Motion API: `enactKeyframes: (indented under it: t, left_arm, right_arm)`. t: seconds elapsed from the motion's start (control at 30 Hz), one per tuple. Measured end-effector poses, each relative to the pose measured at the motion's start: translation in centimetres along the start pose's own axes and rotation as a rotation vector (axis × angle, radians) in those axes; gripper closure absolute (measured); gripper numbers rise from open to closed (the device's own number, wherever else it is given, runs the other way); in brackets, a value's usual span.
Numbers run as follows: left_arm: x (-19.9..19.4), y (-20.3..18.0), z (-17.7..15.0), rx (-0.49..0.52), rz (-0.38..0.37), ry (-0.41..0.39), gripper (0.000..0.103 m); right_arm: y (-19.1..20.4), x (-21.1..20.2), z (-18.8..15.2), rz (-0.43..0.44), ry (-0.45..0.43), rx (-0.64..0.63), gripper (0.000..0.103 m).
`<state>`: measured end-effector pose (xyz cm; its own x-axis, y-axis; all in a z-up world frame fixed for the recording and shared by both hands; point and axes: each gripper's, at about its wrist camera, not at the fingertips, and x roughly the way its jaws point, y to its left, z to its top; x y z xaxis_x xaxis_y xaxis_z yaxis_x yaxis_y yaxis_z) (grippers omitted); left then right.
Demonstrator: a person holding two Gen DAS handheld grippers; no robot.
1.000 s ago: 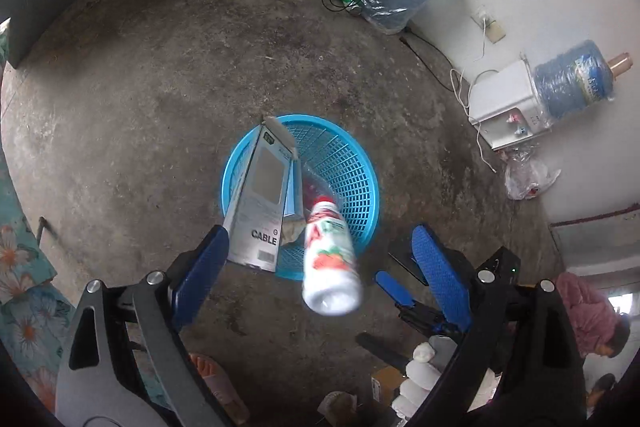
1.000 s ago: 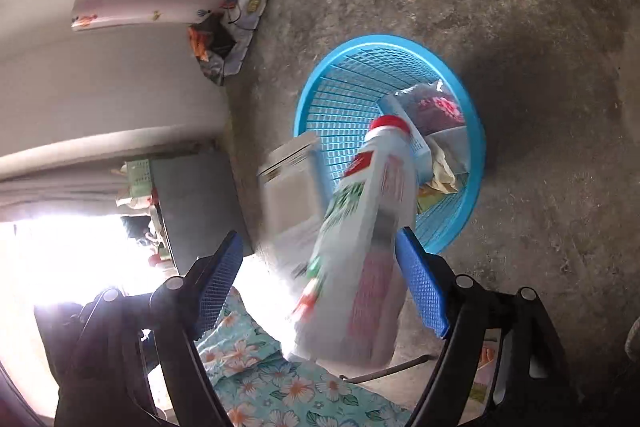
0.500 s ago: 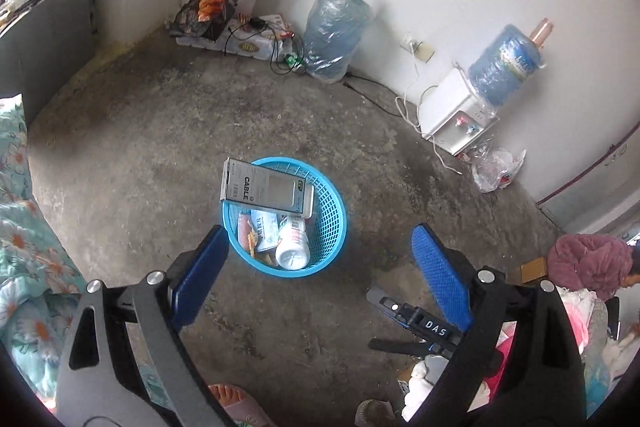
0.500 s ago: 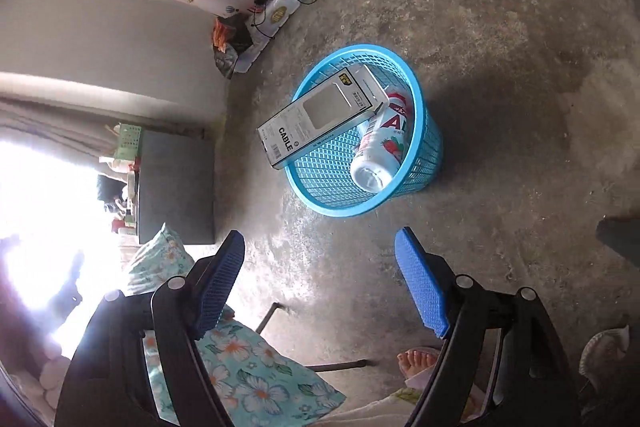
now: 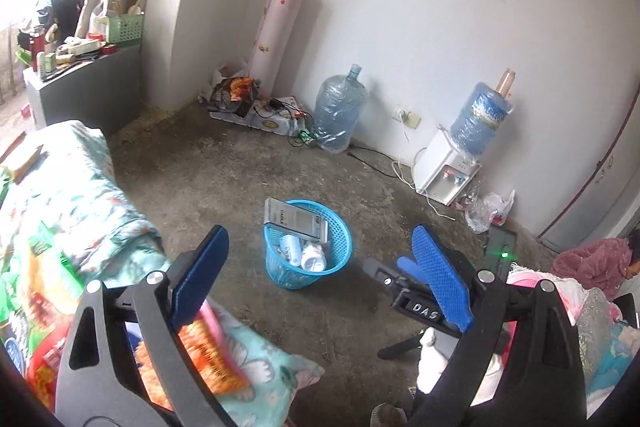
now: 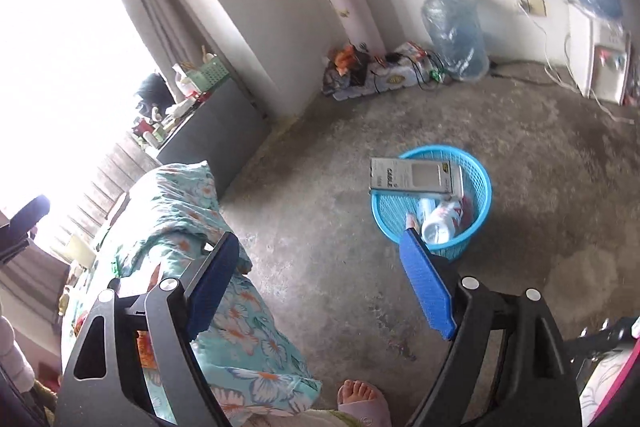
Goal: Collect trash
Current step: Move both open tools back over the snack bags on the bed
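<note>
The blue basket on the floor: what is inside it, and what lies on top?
Across the rim of the blue basket lies a grey cable box. Inside are two plastic bottles. The box and the bottles cover whatever is beneath them.

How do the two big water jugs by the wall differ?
The floor jug stands upright on the concrete, neck up, and looks clear and pale. The dispenser jug sits upside down on a white water dispenser, neck down, and looks a deeper blue with a printed label. Both are large plastic jugs near the same wall.

a bright blue mesh basket [image 5: 308, 259] at centre frame; lower left, a teal quilt [image 6: 240, 327] patterned with white-and-orange flowers; grey concrete floor [image 6: 340, 227].
</note>
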<state>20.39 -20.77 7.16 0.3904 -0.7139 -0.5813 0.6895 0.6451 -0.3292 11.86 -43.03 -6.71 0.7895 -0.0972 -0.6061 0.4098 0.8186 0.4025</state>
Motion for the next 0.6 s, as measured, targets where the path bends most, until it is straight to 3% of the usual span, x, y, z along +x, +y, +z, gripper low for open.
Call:
enactKeyframes:
  t: [0.1,0.17,0.37,0.6]
  left_arm:
    - [-3.9,2.2,-1.7,-0.029,0.054,-0.039,0.014]
    - [-6.7,4.1,-3.0,-0.063,0.1,-0.064,0.014]
    - [-13.4,8.6,-7.4,-0.148,0.262,-0.129,0.014]
    - [-18.5,13.5,-11.9,-0.297,0.422,-0.157,0.014]
  right_arm:
    - [3.0,-1.9,0.0,0.004,-0.065,-0.09,0.009]
    - [4.6,-2.7,0.0,0.017,-0.074,-0.125,0.009]
    - [8.5,-3.4,-0.8,0.13,-0.016,-0.18,0.009]
    - [11.2,-2.0,-2.7,0.27,0.122,-0.186,0.009]
